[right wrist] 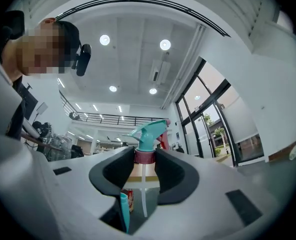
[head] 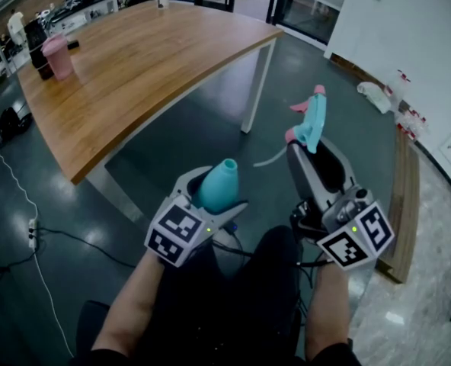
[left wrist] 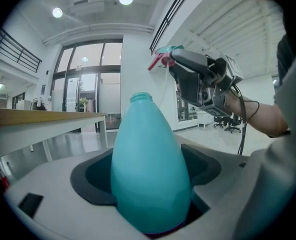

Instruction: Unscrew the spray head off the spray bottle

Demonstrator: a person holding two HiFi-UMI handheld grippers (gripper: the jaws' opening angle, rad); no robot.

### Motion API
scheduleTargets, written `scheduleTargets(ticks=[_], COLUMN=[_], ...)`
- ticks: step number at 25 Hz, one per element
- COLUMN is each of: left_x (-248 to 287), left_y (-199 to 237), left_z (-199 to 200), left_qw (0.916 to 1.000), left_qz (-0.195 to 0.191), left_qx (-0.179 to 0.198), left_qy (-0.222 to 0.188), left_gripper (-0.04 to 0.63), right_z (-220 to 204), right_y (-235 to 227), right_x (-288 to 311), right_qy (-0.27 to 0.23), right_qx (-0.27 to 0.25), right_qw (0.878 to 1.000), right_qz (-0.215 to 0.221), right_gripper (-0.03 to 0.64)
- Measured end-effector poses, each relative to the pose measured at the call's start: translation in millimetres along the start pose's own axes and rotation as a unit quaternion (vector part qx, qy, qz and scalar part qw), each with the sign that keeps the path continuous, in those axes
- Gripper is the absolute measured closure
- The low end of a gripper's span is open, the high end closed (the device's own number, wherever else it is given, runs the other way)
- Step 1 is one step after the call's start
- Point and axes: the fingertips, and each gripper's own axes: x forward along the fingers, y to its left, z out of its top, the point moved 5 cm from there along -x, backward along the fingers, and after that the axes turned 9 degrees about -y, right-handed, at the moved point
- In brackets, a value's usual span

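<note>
Spanning the head view, a dark floor [head: 203,128] carries a long wooden table [head: 149,52] on white legs at the upper left, well apart from both grippers, which are up in the air in front of the person. Left gripper [head: 210,193] is clenched on the teal bottle [left wrist: 149,169], jaws pressing the wide lower body on both sides, neck pointing away from the person and slightly tilted. Bottle neck is open, nothing screwed on it. Right gripper [right wrist: 144,156] sits beside it, apart from it, angled upward, and grasps the spray head [right wrist: 149,134] by its pink collar, pads tight on either side of the collar. Teal nozzle and pink trigger stick out past the jaw tips. Spray head is fully off the bottle, the two not touching. Pink cup [head: 58,56] stands upright on the far left part of the table. Thin white tube [right wrist: 145,189] hangs from the collar down between the right jaws.
</note>
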Motion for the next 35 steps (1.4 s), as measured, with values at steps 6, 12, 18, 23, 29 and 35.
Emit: scheduleTargets(ticks=[6,12,18,23,29,35], left_x=[-1,0,1,1,0,0], left_y=[-4,-9,-8,-4,-1,1], left_z=[14,22,28,31,36,39], left_qw=[0.9998,0.9995,0.9993,0.9989,0.9985,0.9981], left_qz=[-0.002,0.000,0.009,0.018,0.021,0.024], left_qx=[0.002,0.003,0.000,-0.003,-0.003,-0.003], left_qy=[-0.020,-0.030,-0.037,-0.043,-0.050,-0.056], left_gripper=[0.186,0.186,0.186,0.187,0.186,0.187], right_z=[-13,-27,-46,-58,-65,-68], right_y=[-5,-10,-11,-13,-12,-10], right_x=[-7,-15,-17,-18,-18,-17], right_qy=[0.002,0.015,0.045,0.060,0.071,0.080], right_qx=[0.003,-0.010,-0.035,-0.038,-0.037,-0.043], right_qw=[1.000,0.999,0.996,0.995,0.993,0.992], right_qz=[-0.024,-0.049,-0.063,-0.073,-0.082,-0.084], right_gripper=[0.477,0.477,0.479,0.479,0.479,0.482])
